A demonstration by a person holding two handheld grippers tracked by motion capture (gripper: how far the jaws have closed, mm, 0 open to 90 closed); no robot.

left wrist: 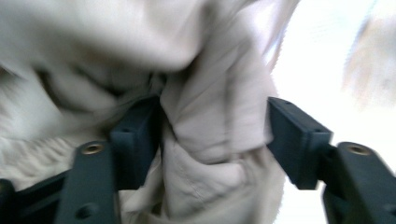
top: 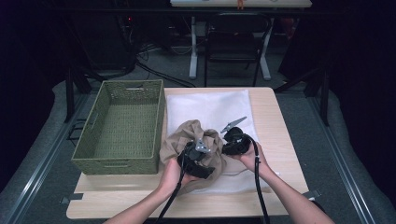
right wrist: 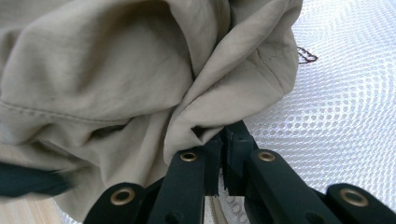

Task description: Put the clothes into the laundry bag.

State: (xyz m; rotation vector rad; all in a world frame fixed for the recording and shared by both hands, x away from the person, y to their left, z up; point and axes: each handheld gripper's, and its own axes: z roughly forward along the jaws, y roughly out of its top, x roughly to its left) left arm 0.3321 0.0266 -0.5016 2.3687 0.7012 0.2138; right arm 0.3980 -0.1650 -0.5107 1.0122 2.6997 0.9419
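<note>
A crumpled tan cloth [top: 194, 137] lies bunched at the centre of the high view, on the lower left part of a white mesh sheet [top: 210, 107] spread over the table [top: 275, 140], just right of the green basket [top: 122, 126]. The left gripper [top: 196, 156] sits low on the bunch with its jaws apart, a fold of cloth standing between them in the left gripper view; the left pad seems to touch it and the right pad stands off. The right gripper [top: 229, 140], at the cloth's right edge, has its jaws pressed together on a fold of the cloth, seen at lower centre of the right gripper view.
</note>
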